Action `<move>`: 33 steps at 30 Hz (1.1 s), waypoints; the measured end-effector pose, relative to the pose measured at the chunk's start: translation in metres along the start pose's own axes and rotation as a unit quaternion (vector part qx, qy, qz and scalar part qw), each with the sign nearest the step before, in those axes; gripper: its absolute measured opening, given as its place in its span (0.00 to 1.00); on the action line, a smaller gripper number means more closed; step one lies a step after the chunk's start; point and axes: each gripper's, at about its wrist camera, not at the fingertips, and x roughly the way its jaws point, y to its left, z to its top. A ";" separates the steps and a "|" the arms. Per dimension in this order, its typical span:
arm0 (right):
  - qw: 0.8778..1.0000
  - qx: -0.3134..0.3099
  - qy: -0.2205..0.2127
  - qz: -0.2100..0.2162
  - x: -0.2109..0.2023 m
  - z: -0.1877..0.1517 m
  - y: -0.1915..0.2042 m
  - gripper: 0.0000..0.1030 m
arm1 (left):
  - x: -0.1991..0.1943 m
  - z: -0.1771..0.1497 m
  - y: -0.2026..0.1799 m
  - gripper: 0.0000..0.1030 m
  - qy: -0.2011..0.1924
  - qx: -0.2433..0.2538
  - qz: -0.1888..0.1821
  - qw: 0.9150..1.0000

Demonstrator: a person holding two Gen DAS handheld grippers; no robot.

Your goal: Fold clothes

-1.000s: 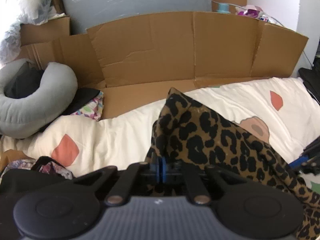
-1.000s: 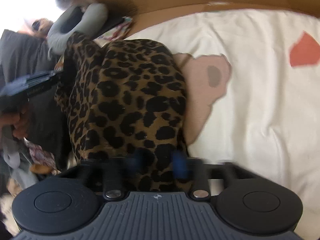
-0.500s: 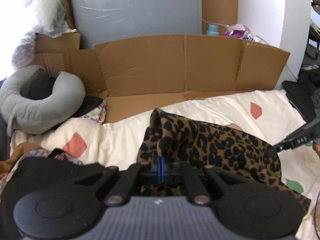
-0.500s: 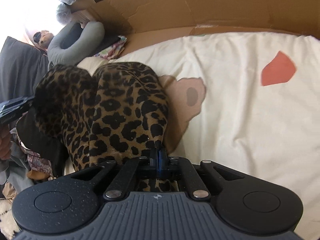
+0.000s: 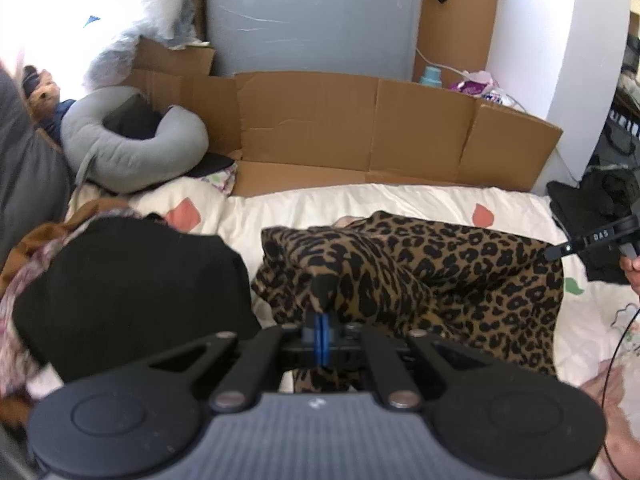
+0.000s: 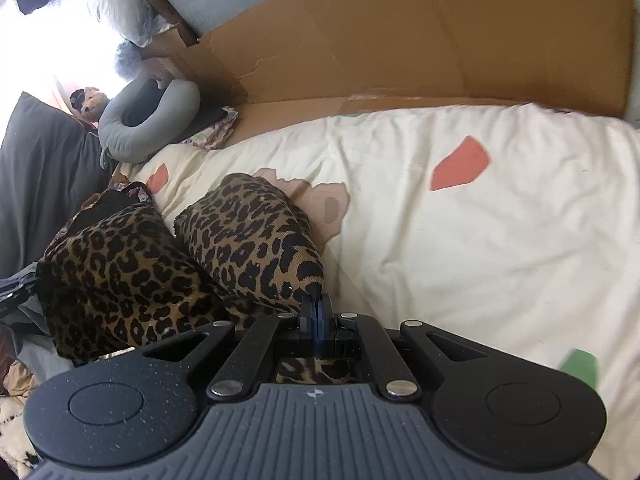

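Observation:
A leopard-print garment (image 5: 440, 264) hangs stretched between my two grippers over a cream bedspread (image 5: 360, 204). My left gripper (image 5: 322, 320) is shut on one corner of it. My right gripper (image 6: 316, 308) is shut on another corner, and the cloth (image 6: 248, 232) bulges up in two humps in front of it. The right gripper also shows at the right edge of the left wrist view (image 5: 560, 250), where it holds the far end of the garment.
A pile of black and patterned clothes (image 5: 120, 280) lies at the left of the bed. A grey neck pillow (image 5: 132, 152) sits at the back left. Flattened cardboard (image 5: 360, 128) stands along the wall behind the bed (image 6: 440, 40). A black bag (image 5: 592, 200) is at the right.
Both grippers have pulled back and apart with the garment, so it stretches wider across the bed. The right gripper, open and blurred one second ago, has shut on the cloth.

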 end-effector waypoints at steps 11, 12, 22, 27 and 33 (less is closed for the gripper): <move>1.000 -0.002 -0.008 -0.029 -0.076 -0.023 -0.002 0.00 | -0.054 -0.029 -0.013 0.01 0.003 -0.042 0.006 0.999; 0.999 0.000 -0.009 -0.032 -0.084 -0.026 -0.003 0.00 | -0.059 -0.033 -0.014 0.01 0.004 -0.046 0.006 0.999; 0.998 0.012 -0.009 -0.057 -0.151 -0.057 -0.014 0.00 | -0.101 -0.070 -0.023 0.01 0.023 -0.079 -0.001 0.997; 0.998 0.011 0.000 -0.063 -0.175 -0.074 -0.012 0.00 | -0.119 -0.086 -0.034 0.01 0.032 -0.085 -0.010 0.996; 0.998 0.012 0.012 -0.063 -0.194 -0.092 -0.012 0.00 | -0.136 -0.110 -0.042 0.01 0.047 -0.100 -0.015 0.994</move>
